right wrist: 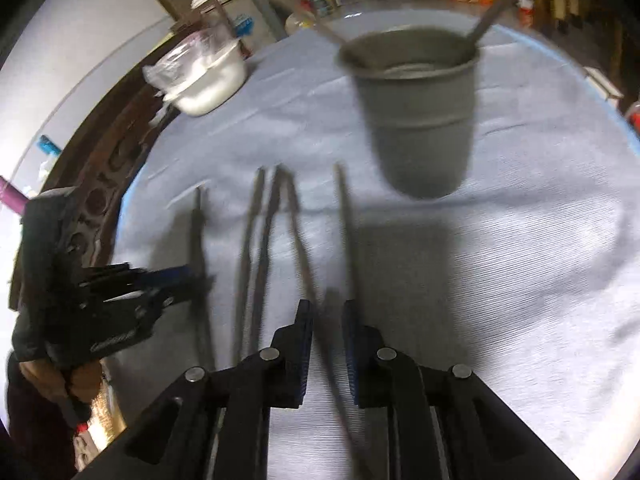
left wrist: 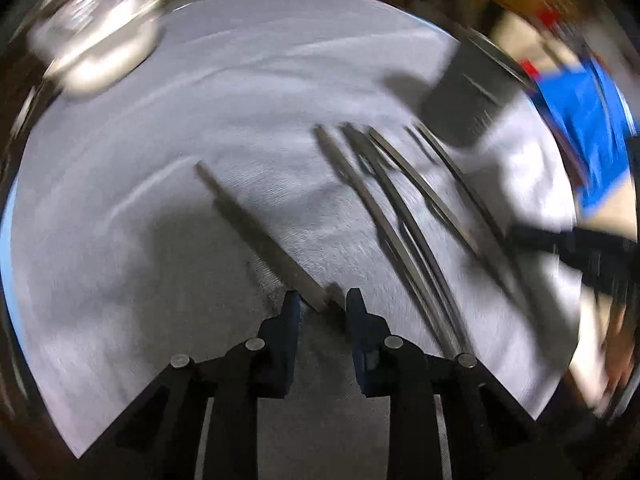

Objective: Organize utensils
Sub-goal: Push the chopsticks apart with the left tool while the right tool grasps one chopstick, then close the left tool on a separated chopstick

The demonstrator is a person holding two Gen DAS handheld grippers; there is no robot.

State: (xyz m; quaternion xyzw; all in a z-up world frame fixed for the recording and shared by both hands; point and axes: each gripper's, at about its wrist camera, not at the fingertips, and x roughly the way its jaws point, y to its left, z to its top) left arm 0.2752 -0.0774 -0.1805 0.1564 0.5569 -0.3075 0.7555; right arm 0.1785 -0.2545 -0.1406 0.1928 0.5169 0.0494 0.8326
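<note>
Several long metal utensils (left wrist: pixel 400 208) lie side by side on a pale cloth. One utensil (left wrist: pixel 256 228) lies apart at the left. Its near end sits between the blue pads of my left gripper (left wrist: pixel 322 296), whose jaws stand narrow with a thin gap on each side. My right gripper (right wrist: pixel 328 304) is shut on the thin handle of a utensil (right wrist: pixel 343 216) at the right of the row (right wrist: pixel 256 248). A grey metal cup (right wrist: pixel 416 120) stands beyond with two handles (right wrist: pixel 488 12) sticking out. The cup (left wrist: pixel 468 92) is blurred in the left wrist view.
A white bowl (right wrist: pixel 208 80) with clear plastic on it sits at the cloth's far left edge, near a dark wooden table rim (right wrist: pixel 120 148). A person's hand (right wrist: pixel 52 380) holds the left gripper (right wrist: pixel 192 276). Cluttered shelves stand behind. Both views are motion-blurred.
</note>
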